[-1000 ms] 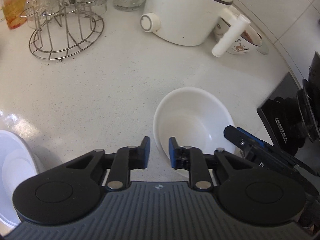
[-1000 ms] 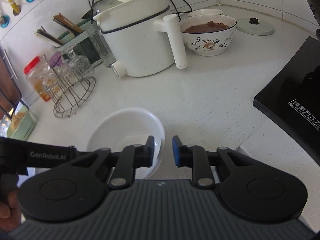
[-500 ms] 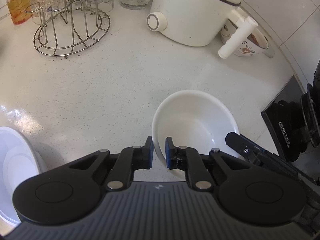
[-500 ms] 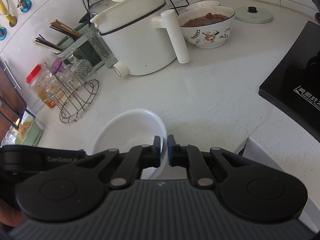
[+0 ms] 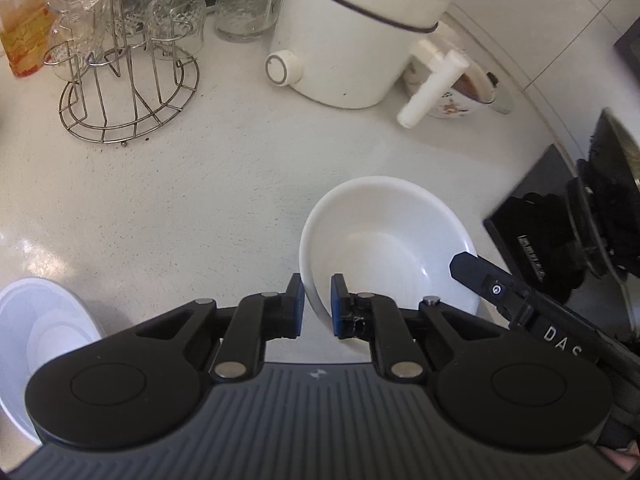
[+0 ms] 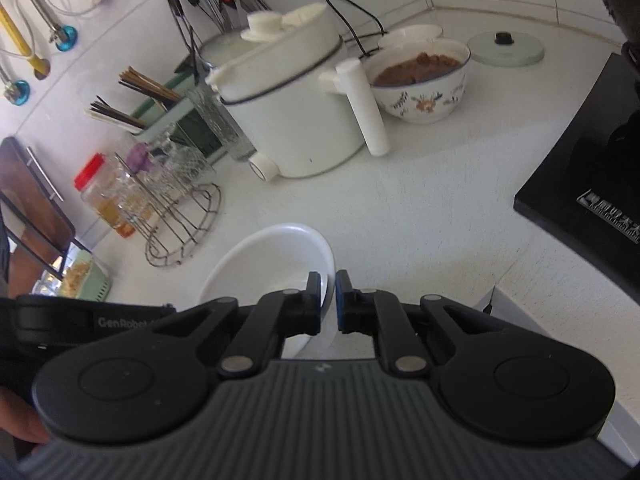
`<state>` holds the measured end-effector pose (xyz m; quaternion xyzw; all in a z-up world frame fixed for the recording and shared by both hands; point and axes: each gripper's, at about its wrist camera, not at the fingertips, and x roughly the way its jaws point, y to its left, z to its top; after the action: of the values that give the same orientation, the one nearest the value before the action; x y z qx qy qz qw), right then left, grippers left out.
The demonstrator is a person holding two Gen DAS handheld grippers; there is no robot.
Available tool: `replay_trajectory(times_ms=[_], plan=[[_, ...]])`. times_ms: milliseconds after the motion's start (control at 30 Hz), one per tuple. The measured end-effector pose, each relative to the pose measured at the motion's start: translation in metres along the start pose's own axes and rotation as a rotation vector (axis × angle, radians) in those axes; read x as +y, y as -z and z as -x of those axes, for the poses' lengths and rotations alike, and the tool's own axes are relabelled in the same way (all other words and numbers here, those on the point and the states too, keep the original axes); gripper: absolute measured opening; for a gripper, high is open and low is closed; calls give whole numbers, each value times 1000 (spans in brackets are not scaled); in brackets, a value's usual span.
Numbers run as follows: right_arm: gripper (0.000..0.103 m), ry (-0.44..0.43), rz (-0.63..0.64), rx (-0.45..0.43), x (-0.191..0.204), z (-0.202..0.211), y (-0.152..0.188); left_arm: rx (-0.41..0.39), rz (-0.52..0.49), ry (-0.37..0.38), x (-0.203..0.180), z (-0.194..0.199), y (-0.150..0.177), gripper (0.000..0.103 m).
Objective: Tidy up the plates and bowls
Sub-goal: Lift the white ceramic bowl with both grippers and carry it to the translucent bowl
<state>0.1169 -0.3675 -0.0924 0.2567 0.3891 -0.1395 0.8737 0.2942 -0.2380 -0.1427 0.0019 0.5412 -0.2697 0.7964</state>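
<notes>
Cluttered white speckled countertop point(image 5: 224, 184)

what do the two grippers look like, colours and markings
Both the left gripper and the right gripper are matte black, with round-ended linkage arms, silver pivot pins, blue pads on the fingertips and a ribbed grey base. White lettering, "GenRobot" and "DAS", shows on their sides.
</notes>
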Motion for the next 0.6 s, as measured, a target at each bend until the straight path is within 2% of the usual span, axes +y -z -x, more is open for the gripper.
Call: replay_trajectory(times_ms=[433,600], plan=[[10,-80,-36,-23,33,36,-14,-70,28,30,11,71,0,15],[10,-125,-15,-15,52,38,-16,-77,65,35,34,84,-3,16]])
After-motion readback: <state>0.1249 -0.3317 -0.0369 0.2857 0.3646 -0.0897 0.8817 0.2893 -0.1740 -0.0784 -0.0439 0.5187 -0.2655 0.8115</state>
